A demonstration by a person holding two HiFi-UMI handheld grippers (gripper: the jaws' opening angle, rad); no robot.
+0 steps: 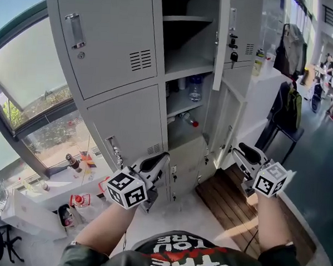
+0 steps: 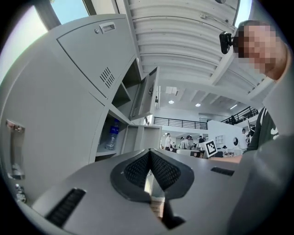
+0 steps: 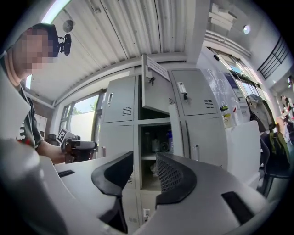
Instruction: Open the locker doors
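Observation:
The grey locker bank [image 1: 131,122] stands in front of me. Both left-column doors are closed, the lower one with a handle [image 1: 114,150] just above my left gripper [image 1: 163,157]. That gripper's tips [image 2: 149,153] meet, with nothing between them. The middle column stands open: an upper door [image 1: 221,43] swung out, and below it a shelf with a water bottle [image 1: 195,88]. In the right gripper view the open compartments [image 3: 154,147] lie straight ahead. My right gripper [image 1: 241,148] hangs in front of the right column, its jaws [image 3: 144,163] apart and empty.
A window and a sill cluttered with bottles [image 1: 76,164] lie at the left. Keys [image 1: 233,50] hang from the upper right door. A white counter [image 1: 264,79], a chair with a backpack [image 1: 290,108] and a wooden floor panel [image 1: 230,199] are to the right. People stand far off.

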